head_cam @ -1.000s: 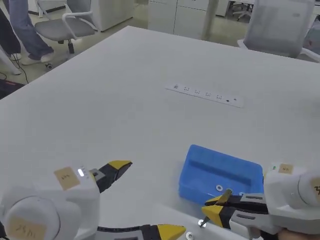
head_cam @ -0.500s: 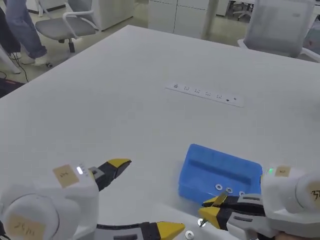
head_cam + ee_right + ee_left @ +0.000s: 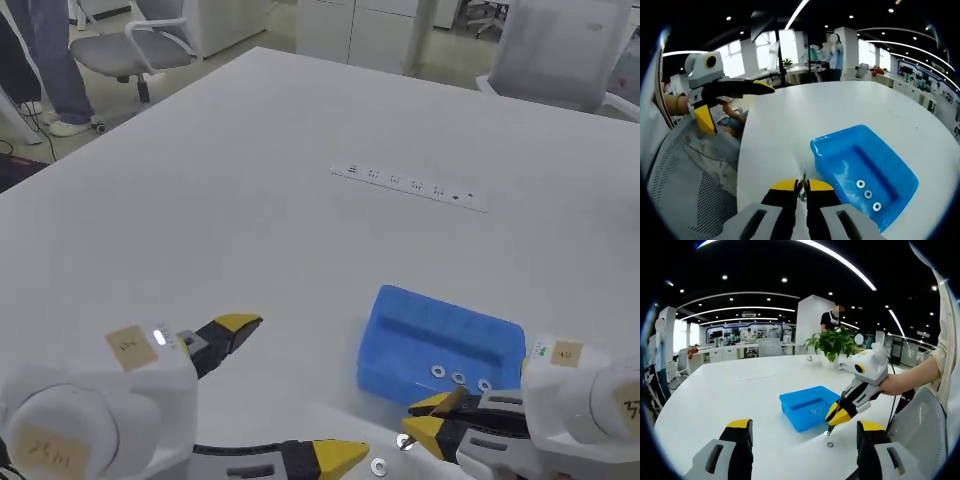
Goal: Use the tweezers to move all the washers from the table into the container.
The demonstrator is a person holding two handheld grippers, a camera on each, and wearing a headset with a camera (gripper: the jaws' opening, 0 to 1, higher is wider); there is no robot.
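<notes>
Left gripper (image 3: 290, 392) sits lower left in the head view, fingers flung wide apart. Right gripper (image 3: 432, 415) is lower right, fingers pinched together on the tweezers (image 3: 803, 178), tips pointing left and tilted down. A hand (image 3: 891, 385) grips it from behind.

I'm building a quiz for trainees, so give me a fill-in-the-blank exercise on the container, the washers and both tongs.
The blue container holds ___ washers.
The left tongs stand wide ___.
The right tongs are shut on the ___.
One washer lies outside the container, on the white ___.
Missing words: three; open; tweezers; table.
</notes>
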